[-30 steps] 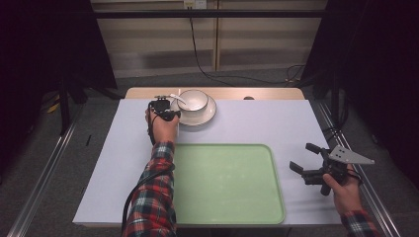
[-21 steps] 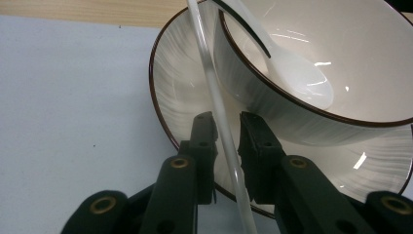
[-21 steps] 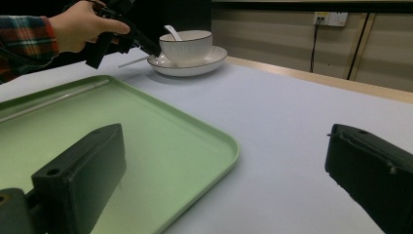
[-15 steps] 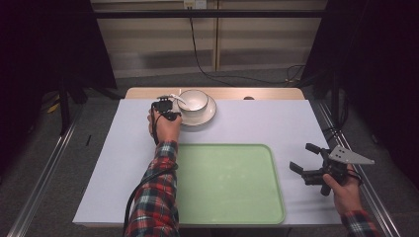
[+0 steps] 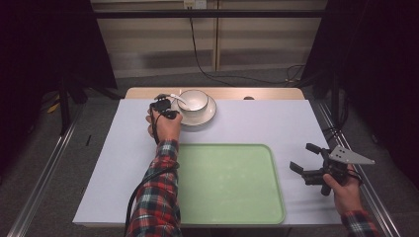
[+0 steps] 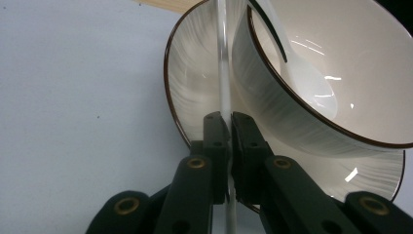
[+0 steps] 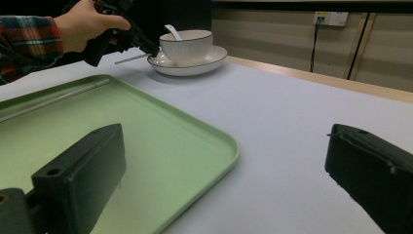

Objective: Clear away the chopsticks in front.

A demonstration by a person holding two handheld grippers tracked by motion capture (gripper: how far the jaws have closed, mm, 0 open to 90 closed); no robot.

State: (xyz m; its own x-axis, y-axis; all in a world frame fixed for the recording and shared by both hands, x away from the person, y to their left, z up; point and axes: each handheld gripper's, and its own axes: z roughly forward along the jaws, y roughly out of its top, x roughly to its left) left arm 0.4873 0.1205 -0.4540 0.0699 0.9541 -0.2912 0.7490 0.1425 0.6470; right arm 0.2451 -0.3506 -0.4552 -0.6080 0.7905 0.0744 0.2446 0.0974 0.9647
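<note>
My left gripper [image 6: 228, 126] is clamped on the rim of the plate [image 6: 192, 83] at the far edge of the table.

From above I see the plate [image 5: 207, 112] carrying the bowl [image 5: 193, 99]; my left gripper view adds the spoon [image 6: 311, 87] lying in that bowl and the jaws, just closed, pinching the rim. My right gripper [image 5: 307, 157] hangs spread wide and holding nothing, right of the green tray [image 5: 276, 197]; its own view shows the plate well apart.

A table [image 5: 257, 94] of pale wood carries a light grey-white mat [image 5: 257, 123] that covers nearly all of it. In the lower middle of the frame a green tray [image 5: 227, 182] lies on the mat. At upper middle, a white saucer [image 5: 207, 114] rests on it.
</note>
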